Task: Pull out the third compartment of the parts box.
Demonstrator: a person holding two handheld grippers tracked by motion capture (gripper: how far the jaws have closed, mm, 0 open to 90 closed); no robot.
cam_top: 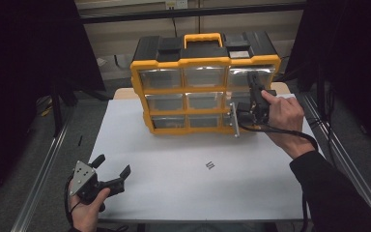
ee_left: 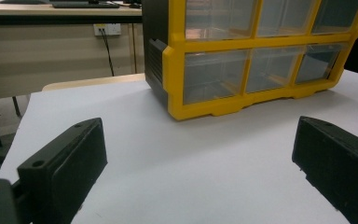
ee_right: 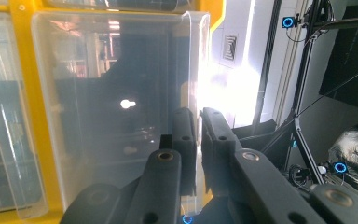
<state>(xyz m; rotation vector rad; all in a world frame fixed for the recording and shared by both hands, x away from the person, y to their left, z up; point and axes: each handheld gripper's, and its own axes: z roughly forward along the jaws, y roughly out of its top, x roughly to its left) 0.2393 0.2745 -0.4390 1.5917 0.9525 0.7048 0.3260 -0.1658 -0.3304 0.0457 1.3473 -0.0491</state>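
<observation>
Step in hand: withdrawal of one clear drawer (ee_right: 112,84) from the yellow-and-black organiser (cam_top: 205,63).

Location: organiser upright at 12 o'clock on the bench (cam_top: 174,193); drawer in the column at the 3 o'clock side of the organiser face. Exact row not readable from the high view.

Right tongs (ee_right: 198,116): closed on the drawer's thin transparent edge (ee_right: 196,56), one pad on each side, firmly pinched.

Left tongs (cam_top: 112,165): spread wide, holding nothing, parked low at 7 o'clock on the bench, pointed toward the organiser.

Small dark parts (cam_top: 210,165): loose on the bench toward 5 o'clock of the organiser, well apart from both tongs.

Next move, as judged:
- Pull straight toward 6 o'clock, along the drawer's slide.
- Maintain the pinch; avoid twisting the thin edge.
- Brace the organiser with the left tongs if sliding forward.
- Keep clear of the loose parts.
</observation>
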